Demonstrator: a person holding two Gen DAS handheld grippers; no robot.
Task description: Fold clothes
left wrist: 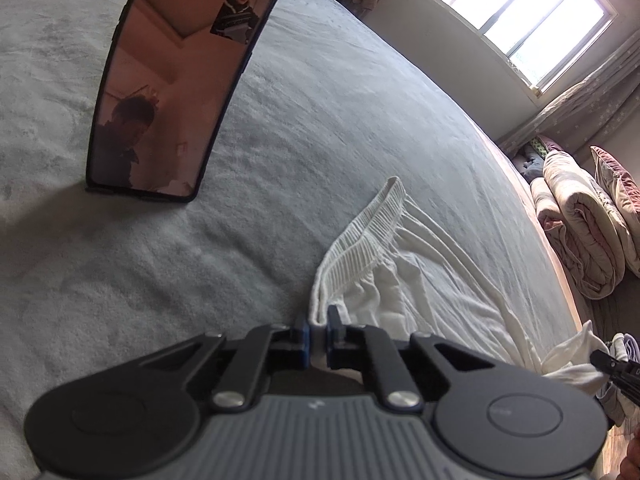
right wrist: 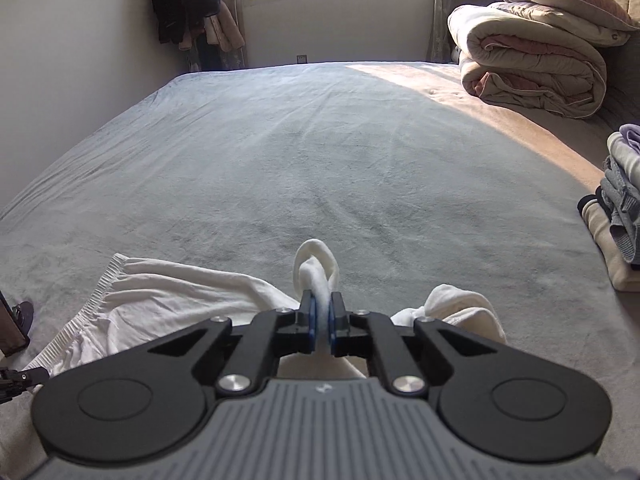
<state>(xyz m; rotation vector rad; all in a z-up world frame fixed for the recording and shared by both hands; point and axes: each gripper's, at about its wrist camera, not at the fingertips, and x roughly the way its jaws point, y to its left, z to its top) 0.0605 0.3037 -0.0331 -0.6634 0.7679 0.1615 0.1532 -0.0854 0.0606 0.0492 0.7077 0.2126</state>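
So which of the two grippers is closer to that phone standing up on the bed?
Left. The left gripper, clamped on the white garment, has the phone ahead to its left. The right gripper grips the garment's far end, further away.

grey bed (right wrist: 280, 152) bears white garment (right wrist: 168, 296), phone (left wrist: 180, 80), rolled quilts (right wrist: 532, 68)

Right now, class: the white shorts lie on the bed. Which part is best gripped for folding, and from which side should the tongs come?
Grip the ribbed waistband of the white shorts at its near corner, coming from the near edge of the bed. The band is thick and stands up in a ridge, so it fits between the pads. The left tongs are already shut there; the right tongs pinch another bunched edge.
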